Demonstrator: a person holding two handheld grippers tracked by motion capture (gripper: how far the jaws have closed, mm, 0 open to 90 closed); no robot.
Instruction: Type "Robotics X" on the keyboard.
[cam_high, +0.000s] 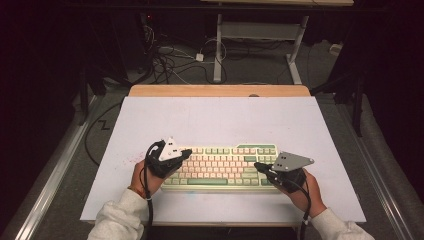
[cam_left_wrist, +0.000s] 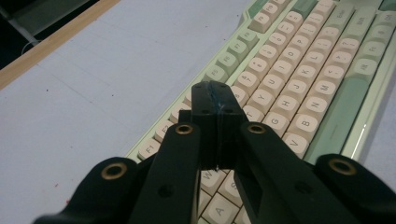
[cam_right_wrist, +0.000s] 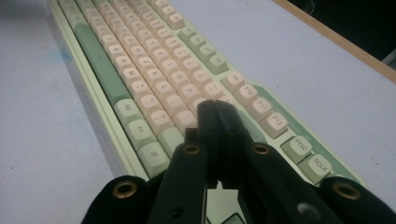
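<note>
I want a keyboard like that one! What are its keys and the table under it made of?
The keyboard keys look like matte plastic: smooth moulded cream and green caps with printed letters. The table top seems to be a pale, dull sheet, perhaps laminate or painted board, lightly scratched and speckled. Its far edge looks like bare light wood.
</note>
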